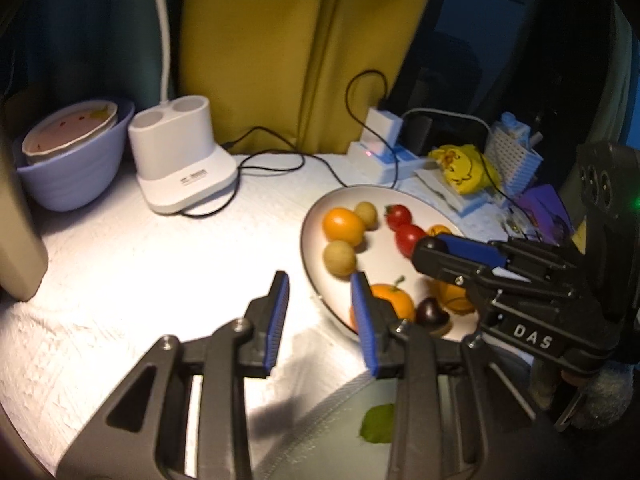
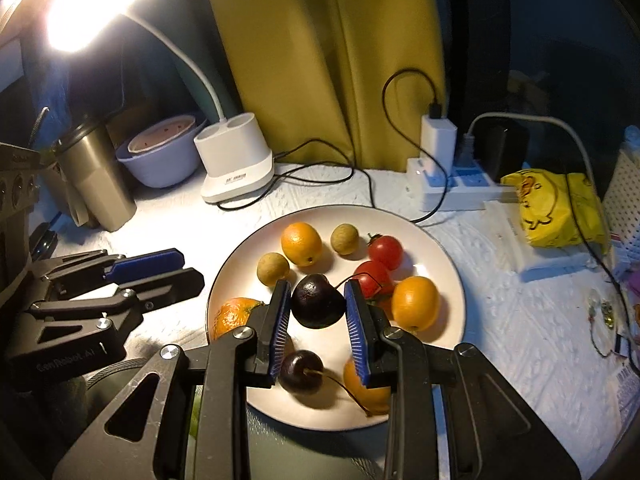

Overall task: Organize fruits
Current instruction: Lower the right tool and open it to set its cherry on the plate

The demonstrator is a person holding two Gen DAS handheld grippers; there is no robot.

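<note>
A white plate (image 2: 440,248) holds oranges (image 2: 301,243), two tan longans (image 2: 273,268), two red tomatoes (image 2: 385,251) and two dark cherries. My right gripper (image 2: 317,292) is shut on one dark cherry (image 2: 317,301), held just above the plate. The other cherry (image 2: 301,372) lies below it on the plate. My left gripper (image 1: 320,282) is open and empty, hovering at the plate's left rim (image 1: 308,256); it also shows in the right wrist view (image 2: 160,270). The right gripper shows in the left wrist view (image 1: 432,252) over the plate.
A white lamp base (image 2: 236,160) with cables, a purple bowl (image 2: 160,160) and a metal tumbler (image 2: 96,172) stand at the back left. A power strip with chargers (image 2: 452,184) and a yellow packet (image 2: 556,208) lie at the back right. A yellow curtain hangs behind.
</note>
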